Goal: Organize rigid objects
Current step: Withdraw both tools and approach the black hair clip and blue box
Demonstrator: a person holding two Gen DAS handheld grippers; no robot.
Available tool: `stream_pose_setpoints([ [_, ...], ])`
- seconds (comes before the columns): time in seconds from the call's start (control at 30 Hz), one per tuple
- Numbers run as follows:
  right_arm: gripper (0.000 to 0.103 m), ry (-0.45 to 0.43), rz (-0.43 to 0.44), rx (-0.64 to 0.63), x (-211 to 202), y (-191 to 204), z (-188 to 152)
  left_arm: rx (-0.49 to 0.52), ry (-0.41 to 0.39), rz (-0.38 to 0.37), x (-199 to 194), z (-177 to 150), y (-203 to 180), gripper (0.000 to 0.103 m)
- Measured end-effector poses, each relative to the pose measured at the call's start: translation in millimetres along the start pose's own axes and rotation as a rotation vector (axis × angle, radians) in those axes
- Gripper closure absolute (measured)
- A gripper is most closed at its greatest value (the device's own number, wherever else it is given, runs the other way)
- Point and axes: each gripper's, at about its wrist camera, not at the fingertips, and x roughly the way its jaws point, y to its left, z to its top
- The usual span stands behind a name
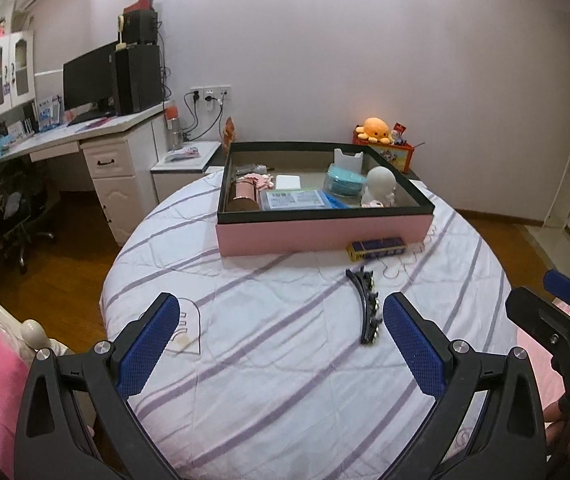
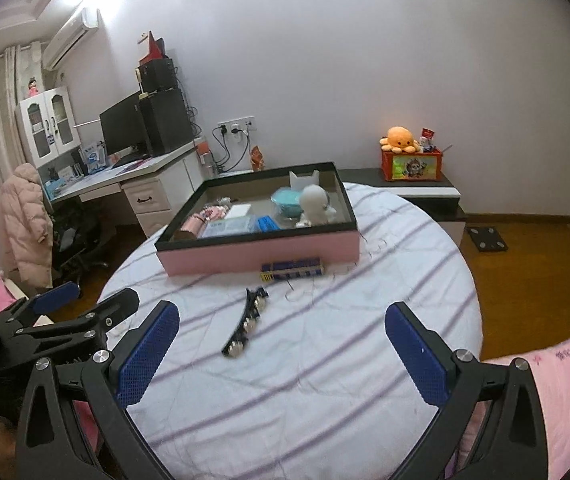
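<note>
Both grippers gape above bedspread [image 1: 269, 352], hair clip [image 1: 367, 308] between.

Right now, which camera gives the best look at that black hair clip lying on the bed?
The right wrist view: the hair clip lies clear, its studs visible. In the left wrist view the hair clip sits beside the left gripper's right finger, looking darker.

A round bed [image 1: 285, 380] with a striped white cover fills the foreground. Its near half is bare fabric, open to either gripper, except for 1 dark hair clip [image 1: 367, 308] lying right of centre. Further back, a small blue and yellow box [image 1: 379, 249] sits just in front of a pink tray [image 1: 321, 234] with raised black-rimmed walls. Inside the tray, items crowd the floor, tallest a white figurine [image 1: 380, 186] at the right.
</note>
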Motion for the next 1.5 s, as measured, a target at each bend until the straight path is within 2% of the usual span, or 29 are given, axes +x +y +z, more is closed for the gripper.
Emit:
stream_pose_setpoints([
  [0.67,0.0,0.024,0.012,-0.002,6,4,-2,-0.002,0.002,0.001,-8,-6,4,0.0],
  [1.0,0.0,0.025,0.002,0.004,7,1,-3,0.009,0.028,-0.022,3,-11,-4,0.0],
  [1.23,0.0,0.016,-0.016,0.015,13,-9,6,0.056,0.066,-0.067,30,-8,-30,0.0],
  [1.37,0.0,0.016,-0.03,0.035,20,-20,14,0.092,0.133,-0.102,63,-6,-49,0.0],
  [1.5,0.0,0.024,-0.046,0.062,29,-35,17,0.12,0.236,-0.115,108,-6,-66,0.0],
])
